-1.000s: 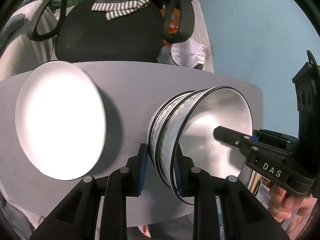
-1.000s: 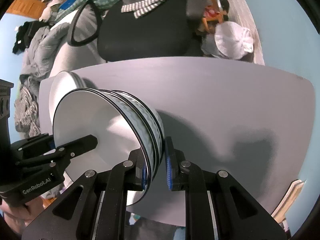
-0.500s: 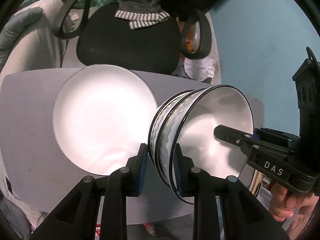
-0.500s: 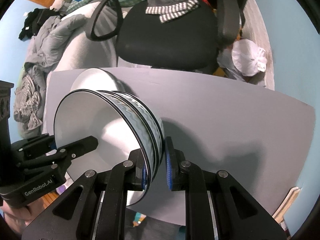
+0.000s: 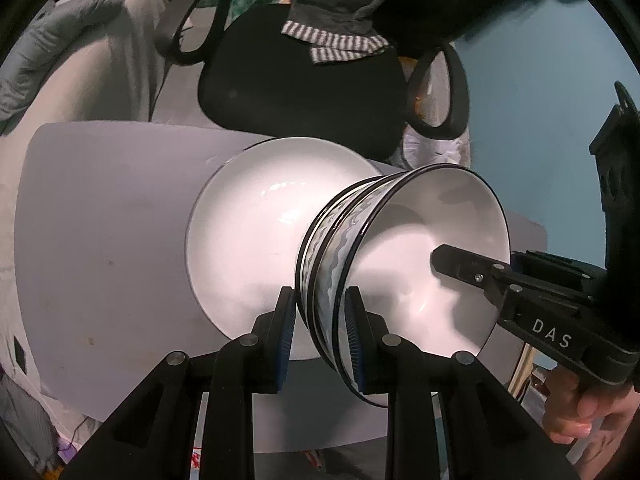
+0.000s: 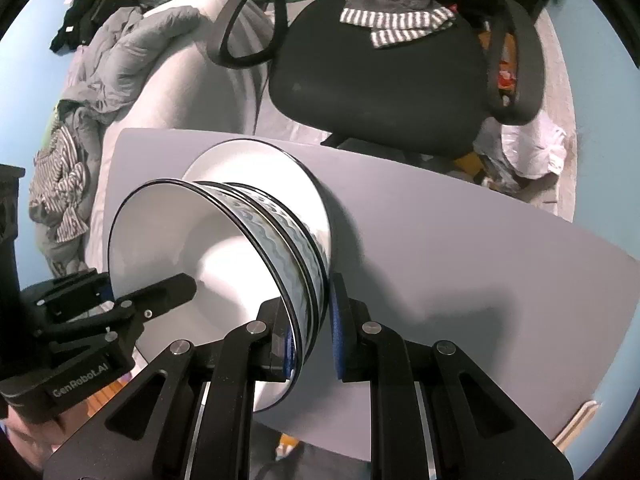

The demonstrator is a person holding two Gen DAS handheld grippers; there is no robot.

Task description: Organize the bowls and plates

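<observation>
Clamping glossy nested bowls (image 5: 400,264) — wavy-banded, black-rimmed — left tool (image 5: 320,332) and right tool (image 6: 310,328) grip opposite rims.

Opposed close wrist views, shared bowls (image 5: 400,264)

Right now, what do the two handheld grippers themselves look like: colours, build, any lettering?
Both are matte black plastic with silver screw heads and blue ribbed pads inside the fingers. The left gripper carries white "GenRobot.AI" lettering on its side, seen from the right wrist camera. The right gripper shows white "DAS" lettering in the left wrist camera. A bare hand grips the right one's handle; no sleeves or cables show.
</observation>
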